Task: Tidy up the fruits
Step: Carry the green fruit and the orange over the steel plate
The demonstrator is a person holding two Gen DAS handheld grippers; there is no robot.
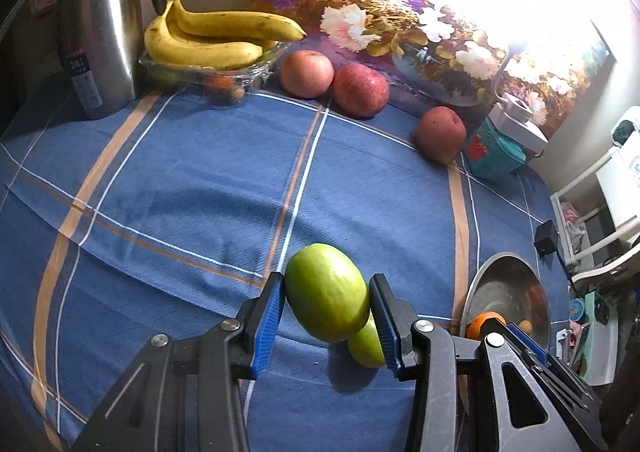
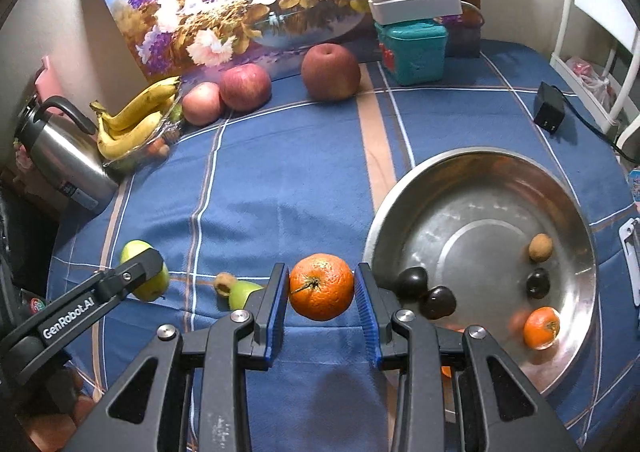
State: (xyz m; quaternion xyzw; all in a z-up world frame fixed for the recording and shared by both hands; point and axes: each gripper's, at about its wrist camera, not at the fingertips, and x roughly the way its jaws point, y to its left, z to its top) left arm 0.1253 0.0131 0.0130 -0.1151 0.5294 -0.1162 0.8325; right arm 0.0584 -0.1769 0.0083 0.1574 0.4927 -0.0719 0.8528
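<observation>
In the left wrist view my left gripper (image 1: 328, 302) is shut on a big green fruit (image 1: 326, 292), which hangs above the blue checked cloth (image 1: 180, 192). A second green fruit (image 1: 366, 346) lies on the cloth just under it. In the right wrist view my right gripper (image 2: 322, 288) is shut on an orange (image 2: 321, 286), lifted off the cloth just left of a steel bowl (image 2: 404, 208). The bowl holds another orange (image 2: 542, 326) and several small dark and brown fruits. The held green fruit (image 2: 152, 288) appears at the far left of this view.
Along the back stand three red apples (image 2: 331, 72), bananas (image 1: 216, 32) on a clear tray, a steel thermos jug (image 1: 100, 32) and a teal box (image 2: 412, 52). A black adapter (image 2: 549, 112) lies on the cloth at the right. A floral picture (image 2: 260, 0) leans on the wall.
</observation>
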